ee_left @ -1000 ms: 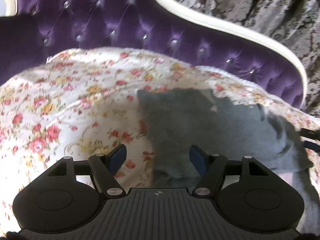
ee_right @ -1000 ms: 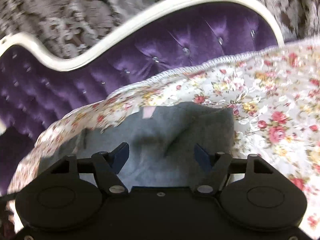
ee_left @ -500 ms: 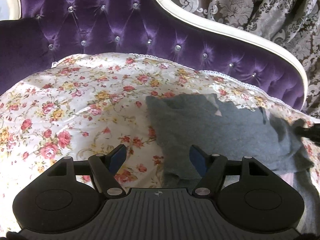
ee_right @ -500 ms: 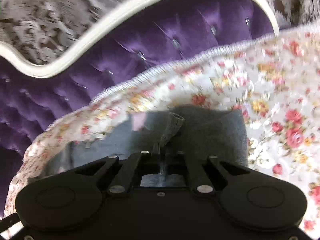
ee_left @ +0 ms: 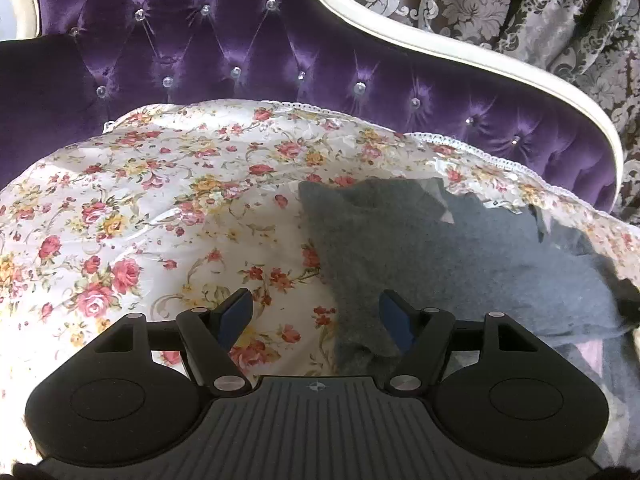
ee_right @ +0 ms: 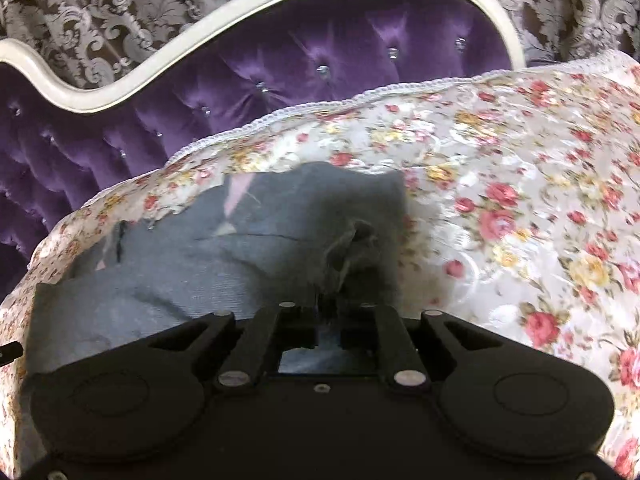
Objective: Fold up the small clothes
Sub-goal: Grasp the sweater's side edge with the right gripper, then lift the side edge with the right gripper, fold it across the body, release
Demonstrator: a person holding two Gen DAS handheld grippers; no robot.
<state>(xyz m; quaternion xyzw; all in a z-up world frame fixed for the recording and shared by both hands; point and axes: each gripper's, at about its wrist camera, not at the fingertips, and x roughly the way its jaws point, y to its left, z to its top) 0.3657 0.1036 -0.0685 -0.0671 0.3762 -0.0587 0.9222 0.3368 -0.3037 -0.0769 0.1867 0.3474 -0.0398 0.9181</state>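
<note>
A small grey garment (ee_left: 440, 252) lies spread on a floral cloth (ee_left: 160, 208) over a purple sofa. My left gripper (ee_left: 316, 320) is open and empty, above the garment's left edge, its right finger over the grey fabric. In the right wrist view the same grey garment (ee_right: 248, 248) shows with a pink patch near its far edge. My right gripper (ee_right: 328, 300) is shut on a pinched ridge of the garment near its right edge, and the fabric bunches up just ahead of the fingers.
The tufted purple sofa back (ee_left: 248, 52) with a white curved frame (ee_left: 460, 56) rises behind the cloth. A patterned grey curtain (ee_left: 520, 4) hangs beyond it. The floral cloth's lace hem (ee_right: 360, 100) runs along the back.
My right gripper went from open above the garment to shut on a fold of it. My left gripper drew back and left a little, staying open.
</note>
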